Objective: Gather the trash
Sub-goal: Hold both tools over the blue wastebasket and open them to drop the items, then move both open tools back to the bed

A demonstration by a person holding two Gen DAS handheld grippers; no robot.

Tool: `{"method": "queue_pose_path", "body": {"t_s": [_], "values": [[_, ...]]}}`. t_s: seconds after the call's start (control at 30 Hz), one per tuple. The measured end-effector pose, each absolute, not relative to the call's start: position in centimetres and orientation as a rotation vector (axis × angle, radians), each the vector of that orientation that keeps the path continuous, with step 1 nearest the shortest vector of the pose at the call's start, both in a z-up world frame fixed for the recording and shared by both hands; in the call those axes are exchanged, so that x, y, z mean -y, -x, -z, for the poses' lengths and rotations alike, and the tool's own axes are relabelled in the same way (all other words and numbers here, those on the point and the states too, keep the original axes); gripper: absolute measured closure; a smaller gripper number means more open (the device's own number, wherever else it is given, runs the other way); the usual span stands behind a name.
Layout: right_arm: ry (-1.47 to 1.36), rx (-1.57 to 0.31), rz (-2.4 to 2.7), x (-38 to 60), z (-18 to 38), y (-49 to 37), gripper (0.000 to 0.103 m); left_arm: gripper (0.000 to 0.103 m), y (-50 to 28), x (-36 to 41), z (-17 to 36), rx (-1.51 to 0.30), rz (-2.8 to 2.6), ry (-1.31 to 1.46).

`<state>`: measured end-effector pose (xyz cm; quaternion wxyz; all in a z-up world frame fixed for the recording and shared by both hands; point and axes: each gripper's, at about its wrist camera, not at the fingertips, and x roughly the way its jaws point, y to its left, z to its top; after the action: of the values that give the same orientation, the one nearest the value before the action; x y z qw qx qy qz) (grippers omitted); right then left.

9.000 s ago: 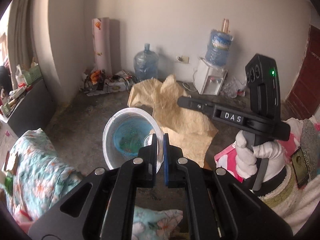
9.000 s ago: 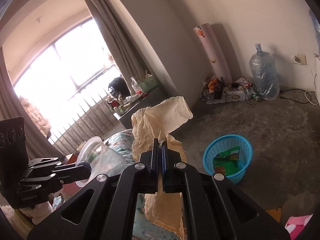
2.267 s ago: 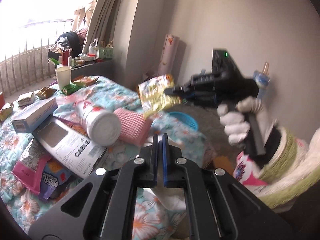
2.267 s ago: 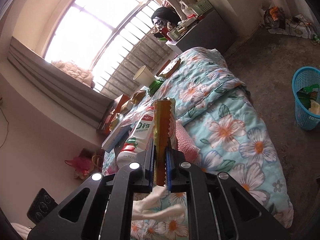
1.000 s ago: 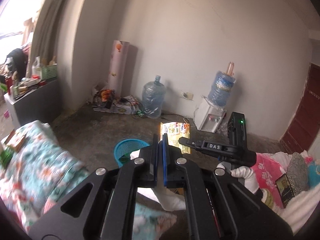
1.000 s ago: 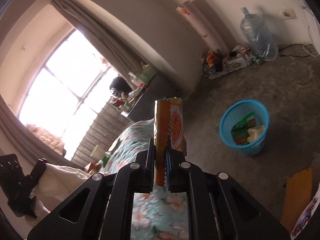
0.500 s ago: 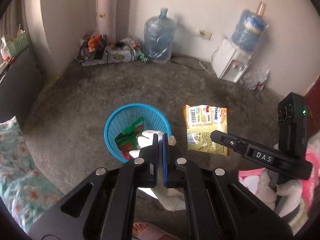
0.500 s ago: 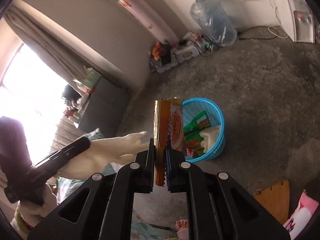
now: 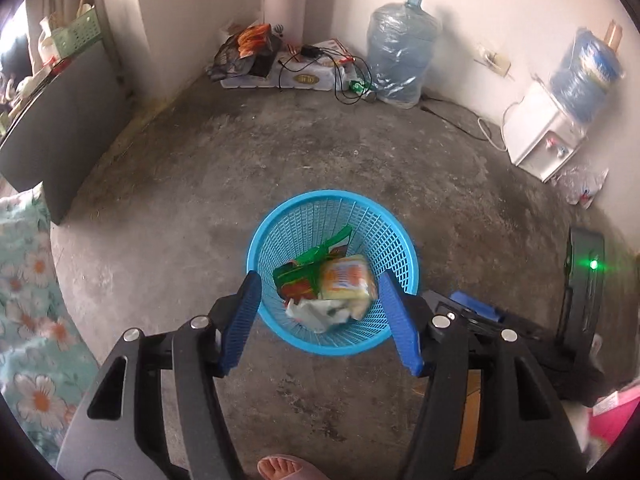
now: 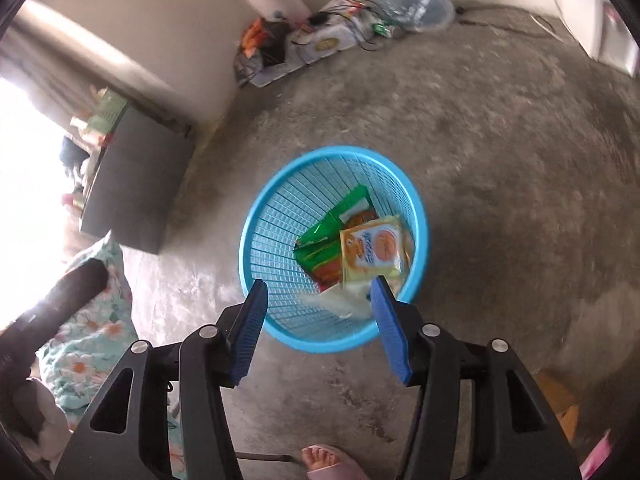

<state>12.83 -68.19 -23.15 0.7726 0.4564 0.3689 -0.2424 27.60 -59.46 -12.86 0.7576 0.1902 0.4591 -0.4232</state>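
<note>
Step in hand: two pieces of trash are being dropped into the blue basket (image 9: 332,272) on the concrete floor (image 9: 280,160).
Left gripper (image 9: 320,320): held above the basket; its blue fingers (image 9: 244,320) have just been opening and now stand apart with nothing between them.
Right gripper (image 10: 318,324): also above the basket; its fingers (image 10: 250,328) have just been opening too, and nothing is pinched.
Task's things: the yellow snack packet (image 10: 374,250) lies inside the basket on top of the green wrapper (image 10: 320,240); a crumpled white tissue (image 9: 316,312) lies at the near side of the basket, below the packets.
Release, judged: both drops seem to have landed inside the rim, none on the floor.
How to do it well: the fingers are best kept apart and centred over the rim until the pieces have settled, then lifted straight up so the basket is not knocked.
Risk: the basket looks light and could be tipped by a low fingertip.
Left to do: more litter probably remains on the floral bed cover (image 9: 28,300), so a return there is likely called for.
</note>
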Motion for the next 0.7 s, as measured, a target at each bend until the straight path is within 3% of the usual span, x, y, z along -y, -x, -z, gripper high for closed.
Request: {"method": "queue_pose_path", "body": {"t_s": [0.2, 0.37, 0.57, 0.7], "values": [[-1.013, -0.680, 0.525, 65.2, 21.1, -8.2, 0.050, 0.041, -27.1, 55.7, 8.9, -0.939, 0.977, -0.400], [-0.898, -0.587, 0.527, 60.4, 15.6, -5.2, 0.049, 0.037, -25.0, 49.3, 2.2, -0.848, 1.069, -0.322], [-0.716, -0.483, 0.523, 54.3, 8.8, -3.2, 0.029, 0.037, -21.6, 38.9, -5.5, -0.721, 1.118, -0.244], [-0.587, -0.442, 0.519, 50.3, 5.5, -2.9, 0.022, 0.036, -19.7, 31.5, -9.2, -0.655, 1.095, -0.184]]}}
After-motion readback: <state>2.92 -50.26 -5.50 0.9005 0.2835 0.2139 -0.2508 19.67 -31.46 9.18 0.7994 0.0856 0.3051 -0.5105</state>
